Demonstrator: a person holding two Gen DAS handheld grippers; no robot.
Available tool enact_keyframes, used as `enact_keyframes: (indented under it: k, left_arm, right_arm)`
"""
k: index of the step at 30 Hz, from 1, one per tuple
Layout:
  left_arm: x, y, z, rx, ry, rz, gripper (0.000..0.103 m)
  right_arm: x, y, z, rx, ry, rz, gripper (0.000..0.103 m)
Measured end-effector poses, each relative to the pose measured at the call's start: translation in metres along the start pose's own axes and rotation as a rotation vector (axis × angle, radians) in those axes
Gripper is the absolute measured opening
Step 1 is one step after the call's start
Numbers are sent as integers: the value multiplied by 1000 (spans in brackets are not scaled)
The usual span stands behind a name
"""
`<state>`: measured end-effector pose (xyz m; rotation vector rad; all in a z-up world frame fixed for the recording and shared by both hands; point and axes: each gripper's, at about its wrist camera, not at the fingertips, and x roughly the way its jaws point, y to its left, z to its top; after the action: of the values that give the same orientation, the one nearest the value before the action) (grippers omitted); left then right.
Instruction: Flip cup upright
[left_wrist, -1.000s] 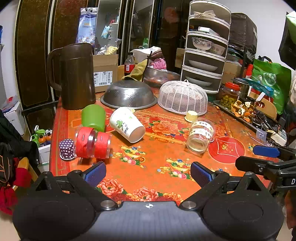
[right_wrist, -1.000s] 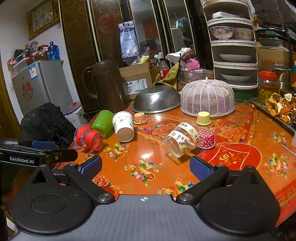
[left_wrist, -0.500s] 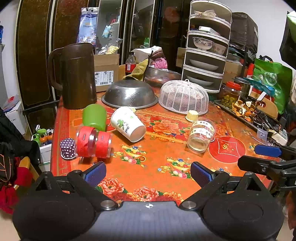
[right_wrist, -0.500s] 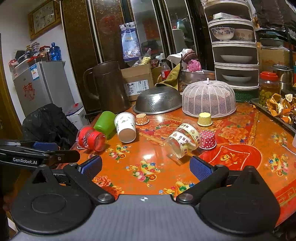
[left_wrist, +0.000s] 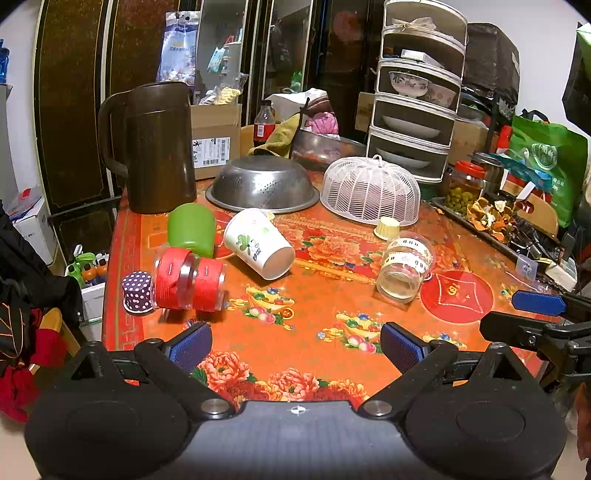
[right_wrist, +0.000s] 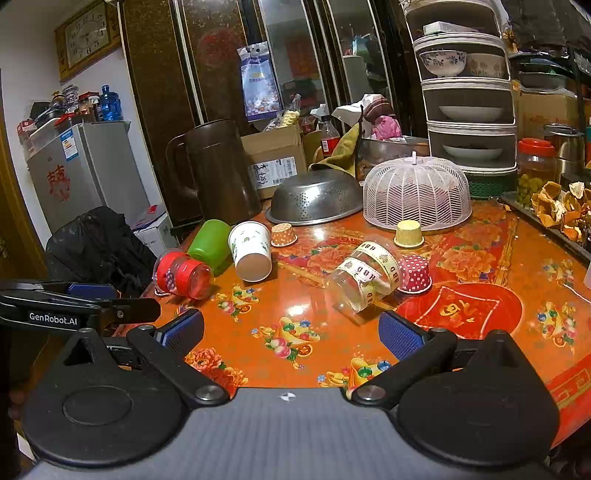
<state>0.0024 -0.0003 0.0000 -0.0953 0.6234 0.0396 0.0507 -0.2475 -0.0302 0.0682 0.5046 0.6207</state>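
Several cups lie on their sides on the orange flowered table (left_wrist: 306, 332): a white paper cup (left_wrist: 258, 243) (right_wrist: 250, 246), a green cup (left_wrist: 192, 229) (right_wrist: 209, 245), a red-wrapped clear cup (left_wrist: 188, 278) (right_wrist: 183, 273) and a clear cup with yellow tape (left_wrist: 404, 267) (right_wrist: 364, 275). My left gripper (left_wrist: 295, 345) is open and empty near the table's front edge, short of the cups. My right gripper (right_wrist: 290, 334) is open and empty, near the front edge too, with the taped cup just beyond it.
Small cupcake liners stand upside down: purple (left_wrist: 137, 291), yellow (right_wrist: 408, 233), orange (right_wrist: 283, 235), red dotted (right_wrist: 415, 274). At the back are a brown jug (left_wrist: 155, 147), a steel colander (left_wrist: 262, 182), a white mesh food cover (left_wrist: 369, 194) and a tiered dish rack (left_wrist: 417, 92).
Both views have shifted slightly, with the cups sitting a little lower and nearer in frame. No cup has moved and both grippers stay open.
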Motion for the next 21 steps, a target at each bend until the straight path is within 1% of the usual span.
enact_keyframes:
  k: [18,21]
  left_arm:
    - [2,0,-1,-6,8,4,99]
    - [2,-1,-1,2,4,14,99]
  right_arm:
    - [2,-5,0,20,11,-5,102]
    - [2,-5,0,20,12,-5,102]
